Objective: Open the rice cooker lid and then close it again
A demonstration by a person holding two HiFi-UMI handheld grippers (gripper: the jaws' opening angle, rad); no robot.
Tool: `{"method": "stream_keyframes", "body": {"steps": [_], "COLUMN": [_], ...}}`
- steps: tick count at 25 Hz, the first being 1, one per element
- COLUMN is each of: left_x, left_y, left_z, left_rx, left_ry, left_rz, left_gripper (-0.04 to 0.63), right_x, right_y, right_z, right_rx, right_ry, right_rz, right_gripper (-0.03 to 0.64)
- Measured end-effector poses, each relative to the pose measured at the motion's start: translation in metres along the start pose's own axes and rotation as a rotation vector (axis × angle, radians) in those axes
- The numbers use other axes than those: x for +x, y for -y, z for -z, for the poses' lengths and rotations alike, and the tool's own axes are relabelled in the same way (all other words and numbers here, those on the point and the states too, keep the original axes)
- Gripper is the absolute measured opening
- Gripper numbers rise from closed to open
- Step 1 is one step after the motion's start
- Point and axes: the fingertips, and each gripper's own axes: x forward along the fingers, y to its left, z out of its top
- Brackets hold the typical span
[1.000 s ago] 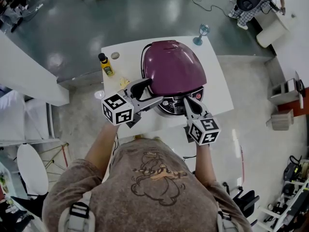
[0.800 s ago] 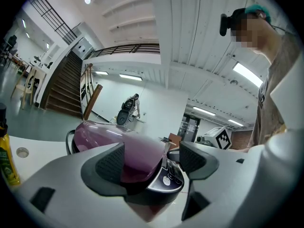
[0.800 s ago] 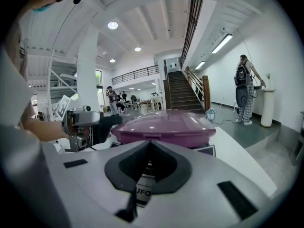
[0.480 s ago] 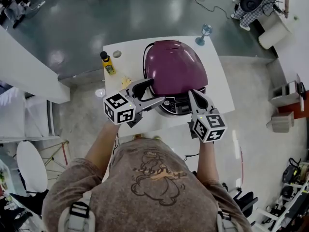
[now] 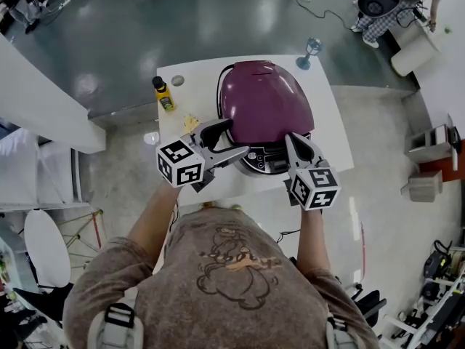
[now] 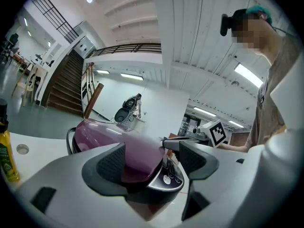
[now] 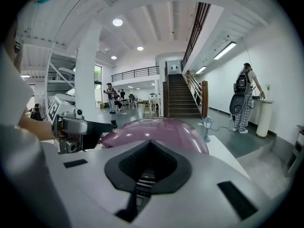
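The rice cooker [image 5: 265, 107] stands on the white table [image 5: 330, 133] with its purple domed lid down and its dark control panel [image 5: 265, 160] facing me. My left gripper [image 5: 229, 141] is open at the cooker's front left corner, and in the left gripper view the cooker [image 6: 111, 136] and panel [image 6: 167, 177] show between the jaws. Just right of the panel, my right gripper [image 5: 296, 139] is shut on nothing. From the right gripper view, the lid [image 7: 159, 129] lies just beyond the shut tips [image 7: 149, 144].
A yellow bottle [image 5: 161, 94] and a small round disc [image 5: 179, 81] sit at the table's back left. A blue goblet [image 5: 311, 49] stands at the back right corner. A person [image 5: 385, 2] with a backpack stands far off on the floor.
My right gripper has moved from the front of the control panel to its right side. The left gripper and the lid have stayed put.
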Motion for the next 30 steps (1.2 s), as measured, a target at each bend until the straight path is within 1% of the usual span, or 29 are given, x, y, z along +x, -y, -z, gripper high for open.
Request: {"method": "stream_keyframes", "body": {"steps": [7,13,25,30], "left_x": [0.000,0.001,0.002,0.002], "left_y": [-0.001,-0.002,-0.003,-0.004], "left_z": [0.007,0.011,0.015,0.016], "left_rx": [-0.019,0.008,0.008,0.005], "left_ry": [-0.021,-0.049,-0.069,-0.071], "left_rz": [0.006,-0.007,0.004,0.002], "left_gripper": [0.372,0.372,0.371,0.371], "right_x": [0.002,0.004,0.006,0.007], "right_y": [0.000,0.000,0.001,0.001], "right_z": [0.010,0.015,0.020,0.022], "right_rx": [-0.001,-0.008,0.034,0.045], "right_ry": [-0.027,-0.050,-0.070,-0.094], "right_rz": [0.011,0.012,-0.003,0.016], "right_gripper": [0.003,0.003,0.003,0.005]}}
